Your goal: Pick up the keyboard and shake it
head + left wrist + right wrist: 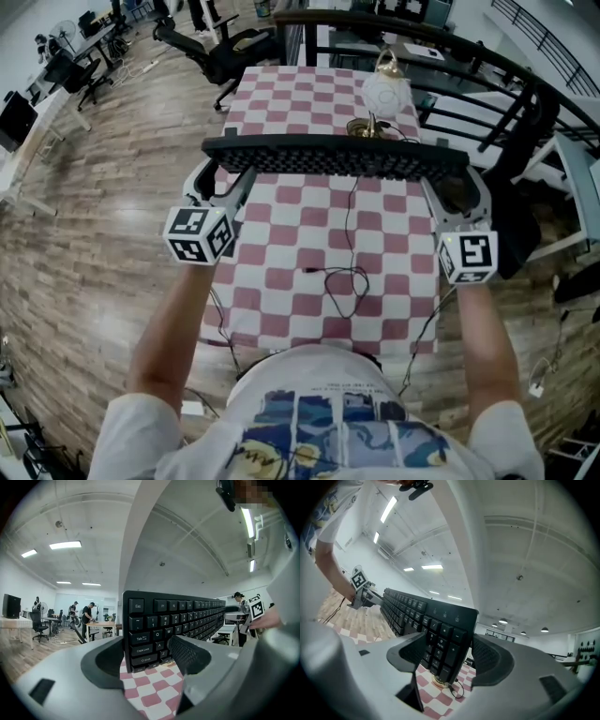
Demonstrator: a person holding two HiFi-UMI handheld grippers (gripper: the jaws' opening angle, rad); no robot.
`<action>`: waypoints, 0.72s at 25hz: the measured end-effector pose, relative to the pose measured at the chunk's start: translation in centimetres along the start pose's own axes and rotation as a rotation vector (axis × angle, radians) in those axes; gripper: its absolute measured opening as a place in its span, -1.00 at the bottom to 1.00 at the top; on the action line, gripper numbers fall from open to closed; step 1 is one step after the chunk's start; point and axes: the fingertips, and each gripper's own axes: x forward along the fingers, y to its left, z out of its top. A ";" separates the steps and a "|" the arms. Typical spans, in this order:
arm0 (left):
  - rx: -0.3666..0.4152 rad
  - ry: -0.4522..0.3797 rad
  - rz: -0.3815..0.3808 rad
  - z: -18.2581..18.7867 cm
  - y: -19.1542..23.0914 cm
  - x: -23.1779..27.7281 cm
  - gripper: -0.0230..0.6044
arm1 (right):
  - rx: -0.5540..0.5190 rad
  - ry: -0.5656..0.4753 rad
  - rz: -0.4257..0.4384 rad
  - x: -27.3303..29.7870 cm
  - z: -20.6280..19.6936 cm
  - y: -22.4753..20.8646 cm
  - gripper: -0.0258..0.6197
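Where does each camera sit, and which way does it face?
Head view: on the head, facing steeply down at the keyboard above the table; forearms and shirt show.
Left gripper view: on the left gripper, facing the keyboard's Esc end; its jaws show.
Right gripper view: on the right gripper, facing the number-pad end; its jaws and an arm show.
All three share the keyboard.

Matt plastic, cloth, wood
The keyboard (pixel 333 157) is matt black plastic, the tabletop cloth (pixel 309 234) a checked weave, the floor (pixel 103 216) smooth wood boards.
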 end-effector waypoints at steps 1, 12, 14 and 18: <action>0.005 -0.006 0.001 0.3 0.0 0.0 0.04 | -0.006 -0.004 -0.005 0.0 0.2 -0.1 0.02; 0.060 -0.099 0.007 4.2 0.4 -0.6 0.04 | -0.087 -0.046 -0.078 -0.6 4.0 -1.0 0.02; 0.068 -0.116 0.008 5.2 0.2 -0.8 0.04 | -0.103 -0.064 -0.084 -0.8 4.8 -1.4 0.02; 0.080 -0.158 0.011 7.4 -0.1 -0.7 0.04 | -0.152 -0.096 -0.092 -1.1 6.3 -2.4 0.02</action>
